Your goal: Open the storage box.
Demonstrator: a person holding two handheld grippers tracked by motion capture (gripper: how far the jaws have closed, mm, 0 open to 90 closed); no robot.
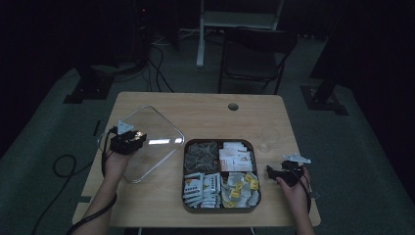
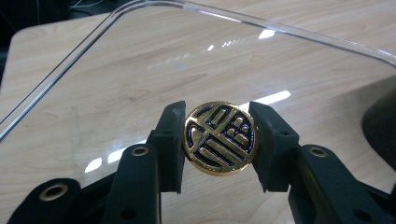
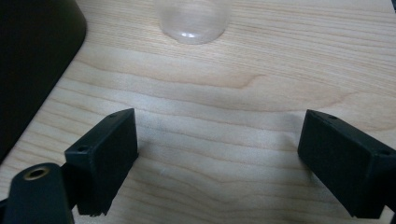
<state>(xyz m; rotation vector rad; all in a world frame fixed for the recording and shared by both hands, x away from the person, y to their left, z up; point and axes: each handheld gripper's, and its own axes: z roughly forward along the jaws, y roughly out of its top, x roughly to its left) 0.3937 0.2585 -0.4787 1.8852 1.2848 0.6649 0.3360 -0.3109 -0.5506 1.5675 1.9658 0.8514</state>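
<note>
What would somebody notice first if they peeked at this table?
Probably the shiny round gold-and-black knob, pinched between the left gripper's black jaws; it sits on the clear square plastic lid at the table's left. Next, the dark square tray in the middle, its four compartments full of packets. The right gripper rests open over bare wood to the tray's right.
</note>
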